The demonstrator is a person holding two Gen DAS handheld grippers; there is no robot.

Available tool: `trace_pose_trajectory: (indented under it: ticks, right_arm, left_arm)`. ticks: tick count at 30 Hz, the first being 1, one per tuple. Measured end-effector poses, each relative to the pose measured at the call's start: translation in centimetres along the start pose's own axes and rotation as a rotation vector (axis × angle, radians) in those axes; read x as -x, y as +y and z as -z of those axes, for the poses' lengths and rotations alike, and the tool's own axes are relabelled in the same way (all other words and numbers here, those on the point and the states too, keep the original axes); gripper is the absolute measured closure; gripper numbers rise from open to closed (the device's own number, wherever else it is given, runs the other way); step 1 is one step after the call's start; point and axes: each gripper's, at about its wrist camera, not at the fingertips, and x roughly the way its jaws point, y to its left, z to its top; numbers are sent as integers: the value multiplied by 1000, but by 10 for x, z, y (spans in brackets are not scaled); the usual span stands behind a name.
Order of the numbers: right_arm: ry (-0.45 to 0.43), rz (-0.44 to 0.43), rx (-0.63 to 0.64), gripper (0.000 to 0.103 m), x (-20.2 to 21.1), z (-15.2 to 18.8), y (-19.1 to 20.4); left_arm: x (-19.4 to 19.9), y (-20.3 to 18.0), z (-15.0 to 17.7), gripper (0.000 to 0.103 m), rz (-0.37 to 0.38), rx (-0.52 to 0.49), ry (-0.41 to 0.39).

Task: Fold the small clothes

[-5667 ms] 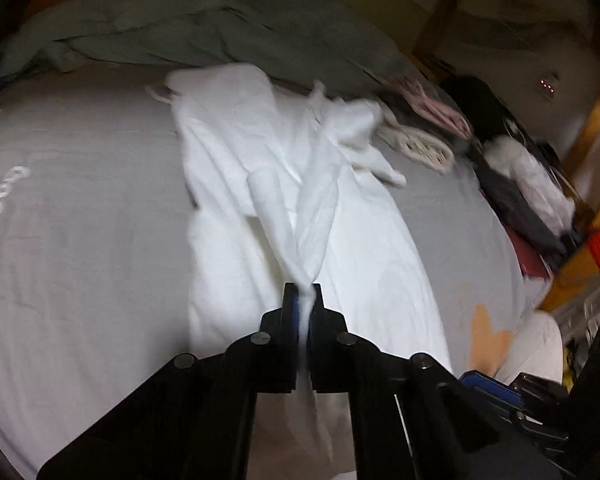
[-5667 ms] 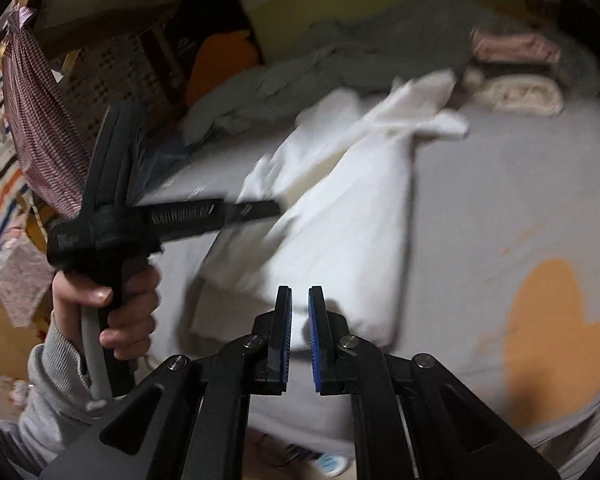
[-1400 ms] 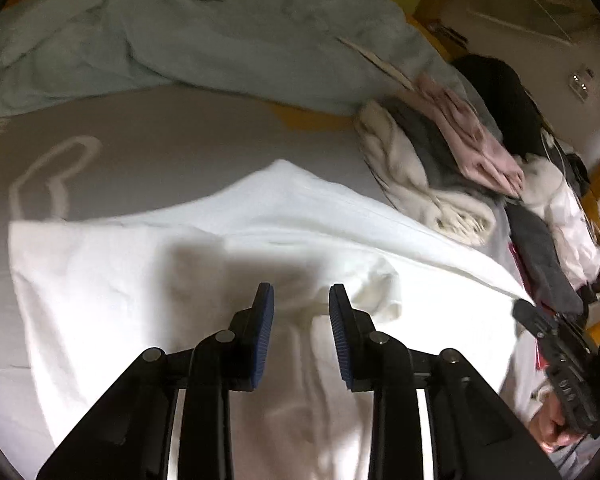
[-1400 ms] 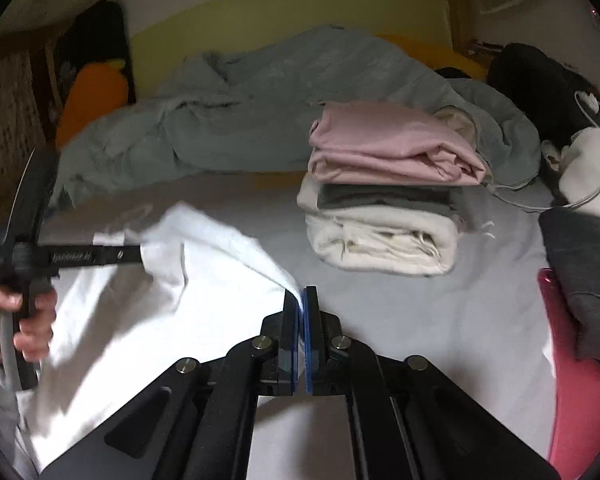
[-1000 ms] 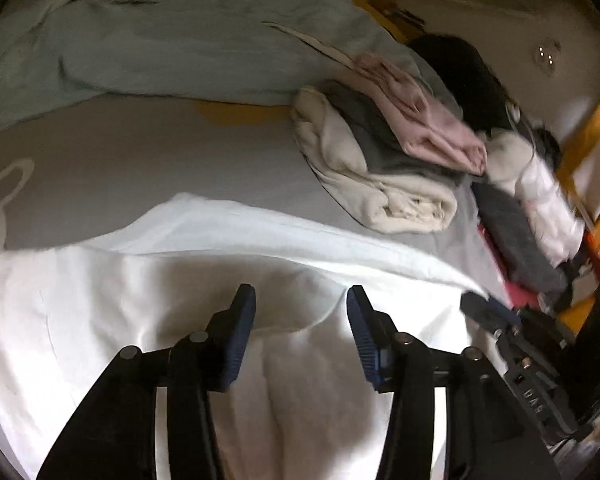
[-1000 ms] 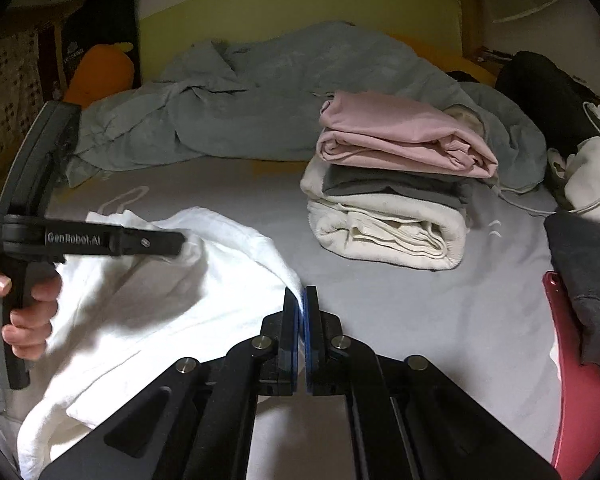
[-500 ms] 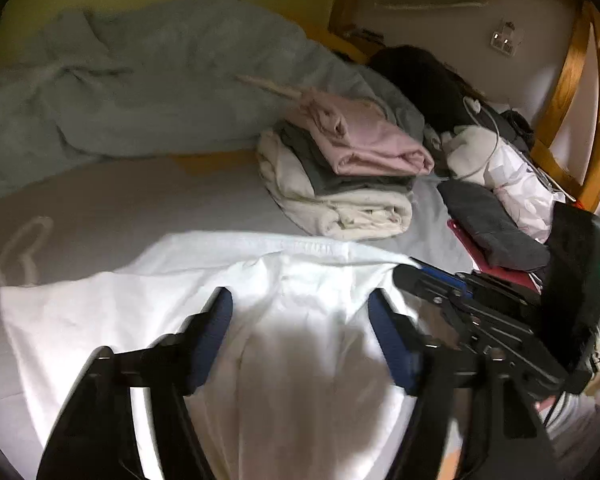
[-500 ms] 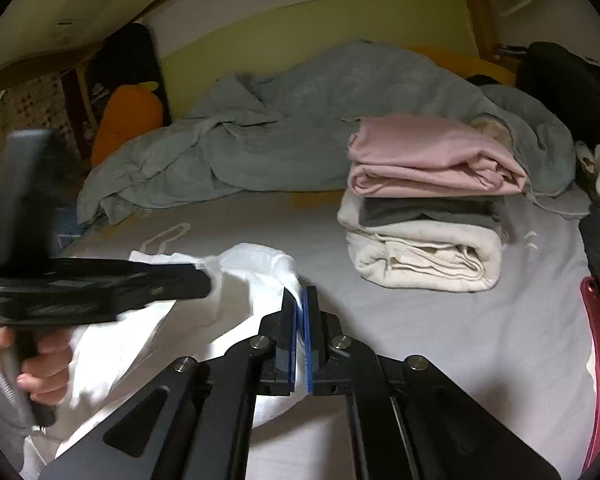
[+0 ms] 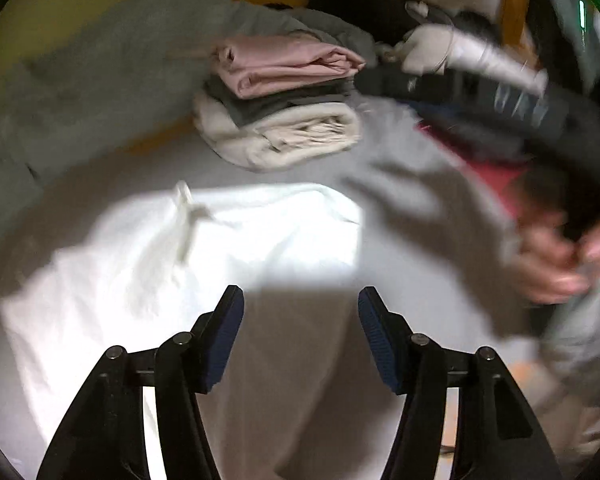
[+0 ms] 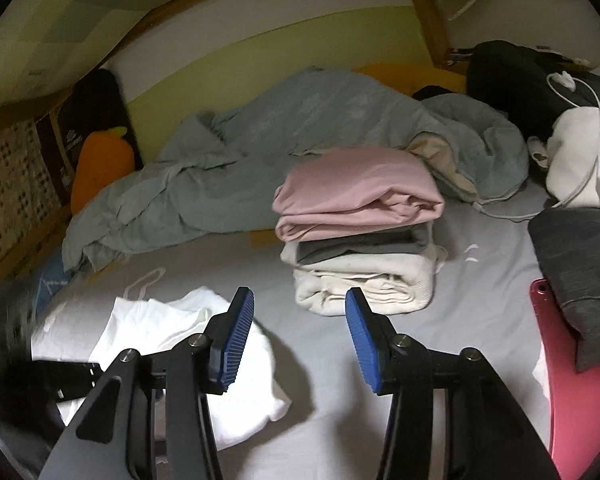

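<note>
A white garment (image 9: 220, 248) lies partly folded on the grey bed sheet (image 9: 400, 232). My left gripper (image 9: 300, 300) hovers over its near part; its jaws stand apart and are closing, with only cloth lying below them and nothing pinched. In the right wrist view the same garment (image 10: 160, 328) lies low at the left. My right gripper (image 10: 300, 304) hangs just right of it over bare sheet, its jaws opening and nothing between them. A blurred hand (image 9: 552, 256) holds the right gripper at the right edge.
A stack of folded clothes (image 10: 360, 232), pink on top, sits on the bed behind the garment. A grey-green blanket (image 10: 260, 152) is bunched at the back beside an orange plush (image 10: 100, 160). Dark clothes (image 10: 580, 272) and a red item (image 10: 564, 380) crowd the right.
My right gripper has let go of the white garment's edge and its jaws have spread. The garment has dropped onto the sheet. My left gripper has swung towards the right.
</note>
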Motion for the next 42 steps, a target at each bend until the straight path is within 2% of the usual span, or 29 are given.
trace_pose_trajectory:
  ticks: [1,4,7,8,9,10,11,14,17,21,24,27,33,39,42]
  right_arm:
    - [2,-5,-10,54,1,-1,-2]
    - [6,-4,-18,54,1,-2,-6]
    - [3,11,-13,54,1,-1,-7]
    - [1,19,-8,54,1,-1,-8]
    - [0,21,-4,54,0,-2,-9]
    - [1,22,-1,54,0,-2,-9]
    - [3,24,3,54,0,-1,-9]
    - [6,31,23,54,-1,1,-6]
    - [16,17,80,54,-6,7,3]
    - [108,-47,134,54,-26,24,24]
    - [131,-76,192,54,-32,37,46]
    - [128,-95,249,54,-31,45,68]
    - [182,-214,265,54,-41,49,110]
    - [298,-415,278,54,-53,70,152]
    - [326,-440,313,54,-57,79,168]
  left_arm:
    - [-7,-7,-3,44,-33,-27,-2]
    - [-27,-10,-9,44,17,-8,44]
    - [-43,-10,-12,44,17,-7,83]
    - [-47,-8,-13,50,16,7,109]
    - [-52,-4,-14,76,20,25,136]
    - [-52,-1,-15,93,16,45,144]
    - [-48,3,-17,99,13,63,132]
    - [-12,17,-21,99,-4,97,25]
    - [29,44,-21,99,-34,174,-43]
    - [65,103,-8,99,-109,309,-94]
    - [76,147,11,99,-181,398,-95]
    - [77,180,33,99,-215,456,-84]
    - [79,224,66,99,-229,547,-87]
    - [84,257,88,99,-227,603,-68]
    - [76,262,96,98,-227,602,-55]
